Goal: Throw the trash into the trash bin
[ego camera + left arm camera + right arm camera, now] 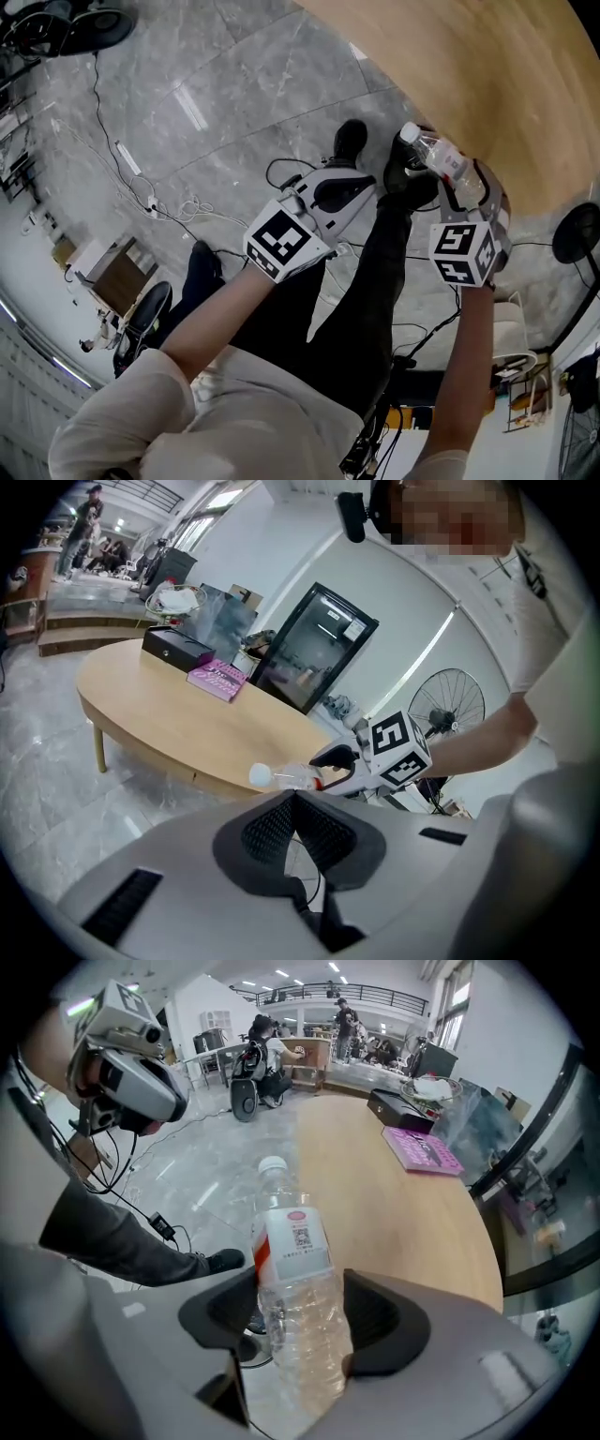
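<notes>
Off the round wooden tabletop's (450, 75) edge, the right gripper (300, 1321) is clamping a clear, white-capped plastic bottle (292, 1241).
The left gripper (294, 799) is hanging with jaws closed, empty; pickup seems done, but no trash bin is showing, so the drop remains.

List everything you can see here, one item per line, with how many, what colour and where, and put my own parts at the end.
bottle: one, clear plastic with white cap and red-and-white label, between the right gripper's jaws
table: one, light wood, rounded, beyond the bottle
book: one, pink, flat on the table
box: one, black, on the table beside the book
fan: one, black, standing past the table's end
cables: several, black and white, on the grey floor
trousers: one pair, black, on the person's legs
shoes: two, black, on the floor
left gripper: one, grey, jaws together, empty
right gripper: one, grey, closed on the bottle
</notes>
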Demonstrator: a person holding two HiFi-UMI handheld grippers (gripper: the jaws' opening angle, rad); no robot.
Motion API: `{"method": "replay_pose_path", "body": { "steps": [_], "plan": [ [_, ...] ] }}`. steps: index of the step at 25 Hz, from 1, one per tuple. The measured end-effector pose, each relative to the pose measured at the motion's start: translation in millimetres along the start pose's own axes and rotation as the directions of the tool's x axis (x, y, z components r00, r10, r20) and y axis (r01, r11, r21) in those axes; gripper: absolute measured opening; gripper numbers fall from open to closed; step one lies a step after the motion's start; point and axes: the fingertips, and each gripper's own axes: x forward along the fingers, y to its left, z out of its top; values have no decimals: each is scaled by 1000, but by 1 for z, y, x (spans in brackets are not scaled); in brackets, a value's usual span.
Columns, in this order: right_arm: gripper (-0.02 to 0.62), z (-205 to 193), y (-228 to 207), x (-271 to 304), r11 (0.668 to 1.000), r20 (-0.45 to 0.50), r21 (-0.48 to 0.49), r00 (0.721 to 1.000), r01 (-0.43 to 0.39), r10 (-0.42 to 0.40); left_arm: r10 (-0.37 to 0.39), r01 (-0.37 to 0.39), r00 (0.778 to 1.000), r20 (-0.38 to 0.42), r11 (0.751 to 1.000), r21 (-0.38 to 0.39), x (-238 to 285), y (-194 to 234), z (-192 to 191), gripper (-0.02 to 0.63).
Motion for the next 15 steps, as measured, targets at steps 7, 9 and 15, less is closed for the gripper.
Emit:
{"method": "replay_pose_path", "body": {
  "steps": [7,9,15],
  "plan": [
    [298,-20,31,-3,996,20,86,999,-35,34,-13,14,999,-47,1000,27,9,-9,-14,6],
    [298,-28,39,-2,993,21,106,999,-43,41,-20,22,998,-62,999,37,12,-12,-17,6],
    [298,-65,61,10,983,2,175,998,-55,55,-39,49,992,-117,995,84,30,-19,-30,6]
  ]
}}
